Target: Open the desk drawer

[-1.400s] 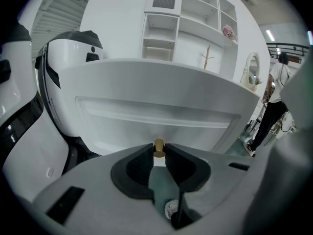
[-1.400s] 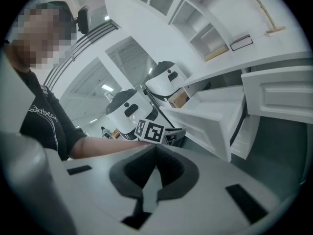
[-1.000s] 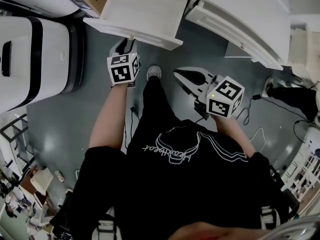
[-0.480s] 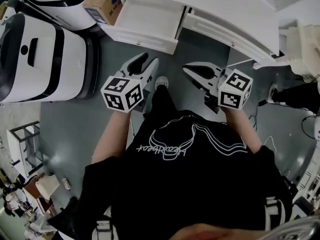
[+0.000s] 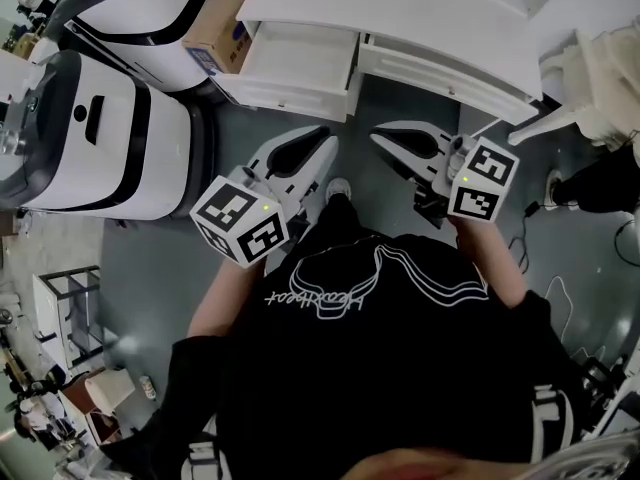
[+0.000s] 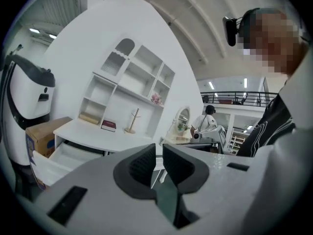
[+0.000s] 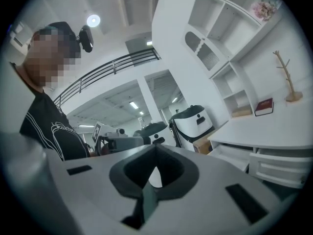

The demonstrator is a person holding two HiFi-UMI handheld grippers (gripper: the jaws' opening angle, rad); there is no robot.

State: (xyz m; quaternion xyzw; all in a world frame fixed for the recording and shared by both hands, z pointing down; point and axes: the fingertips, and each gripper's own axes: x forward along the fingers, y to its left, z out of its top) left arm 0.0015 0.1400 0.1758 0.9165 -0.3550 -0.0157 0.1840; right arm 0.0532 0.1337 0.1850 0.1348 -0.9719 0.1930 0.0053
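Note:
The white desk (image 5: 400, 13) stands at the top of the head view, and its left drawer (image 5: 300, 68) is pulled out and looks empty. The drawer beside it (image 5: 440, 68) is pushed in. My left gripper (image 5: 322, 143) hangs well short of the open drawer and touches nothing. Its jaws are closing, a narrow gap is left, and nothing is between them (image 6: 159, 151). My right gripper (image 5: 382, 134) floats beside it, level, its tips meeting on nothing (image 7: 155, 148). The open drawer (image 6: 58, 158) also shows in the left gripper view, low on the left.
Two large white machines (image 5: 90, 148) stand left of the desk, with a cardboard box (image 5: 225, 33) against it. Cables (image 5: 540, 208) lie on the grey floor at the right. A shelf unit on the desk holds a red book (image 6: 108, 126) and a wooden stand (image 6: 131, 121).
Both grippers have drawn back from the desk and risen toward the person's chest. The left one has left the open drawer's front edge. The drawer stays pulled out.

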